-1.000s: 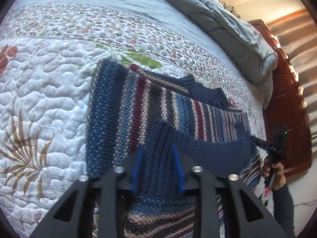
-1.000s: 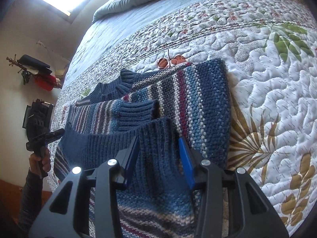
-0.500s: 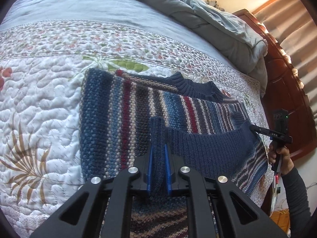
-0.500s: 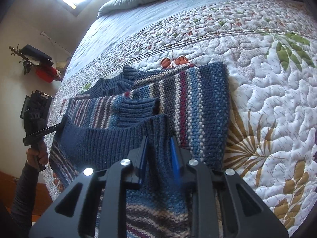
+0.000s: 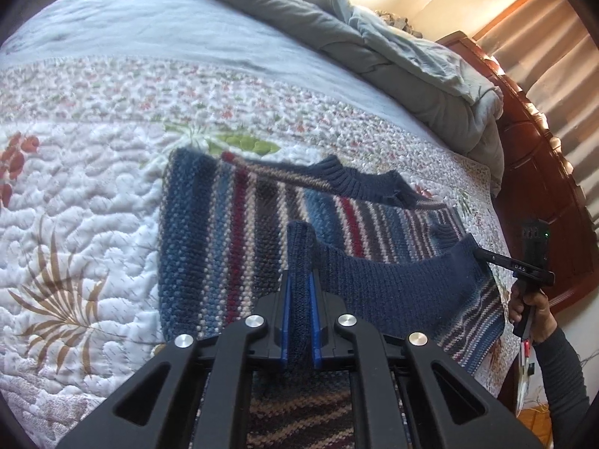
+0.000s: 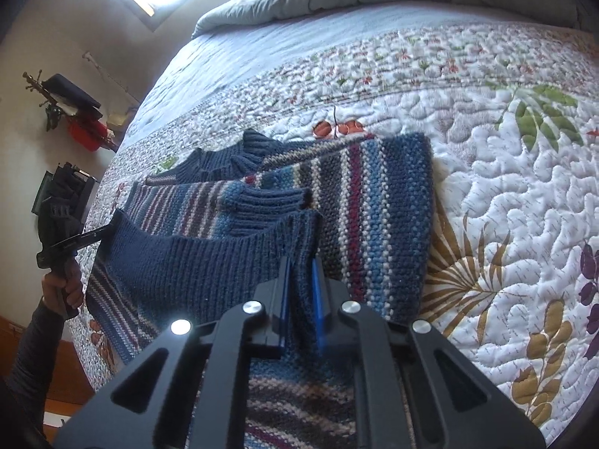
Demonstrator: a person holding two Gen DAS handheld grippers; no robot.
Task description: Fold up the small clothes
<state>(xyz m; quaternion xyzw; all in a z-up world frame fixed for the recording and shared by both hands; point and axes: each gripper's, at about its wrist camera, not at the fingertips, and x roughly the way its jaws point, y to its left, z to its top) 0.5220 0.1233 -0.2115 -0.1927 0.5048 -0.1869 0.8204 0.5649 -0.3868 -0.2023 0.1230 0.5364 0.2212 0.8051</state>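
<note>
Left gripper (image 5: 298, 284): clenched on the navy ribbed hem of the striped sweater (image 5: 209, 224); a fold of the knit stands upright between its blue pads (image 5: 285, 318).
Sweater: spread on the floral quilt (image 5: 75, 224), stripes running away from the camera, navy collar (image 5: 359, 183) at the far edge. The hem band is lifted off the layer beneath and stretched between the two tools.
Sleeve cuff (image 6: 269, 198): a ribbed navy cuff lies on the striped body just behind the raised hem.
Right gripper (image 6: 301, 277): clamped on the other corner of the same hem band (image 6: 202, 265), knit pinched between its fingers.
Right hand (image 5: 531, 307): seen from the left wrist camera at the far right, gripping its tool's handle, dark sleeve (image 5: 561, 370) below.
Bedding: a grey duvet (image 5: 393, 60) is bunched at the head of the bed, next to a dark wooden headboard (image 5: 539, 202).
</note>
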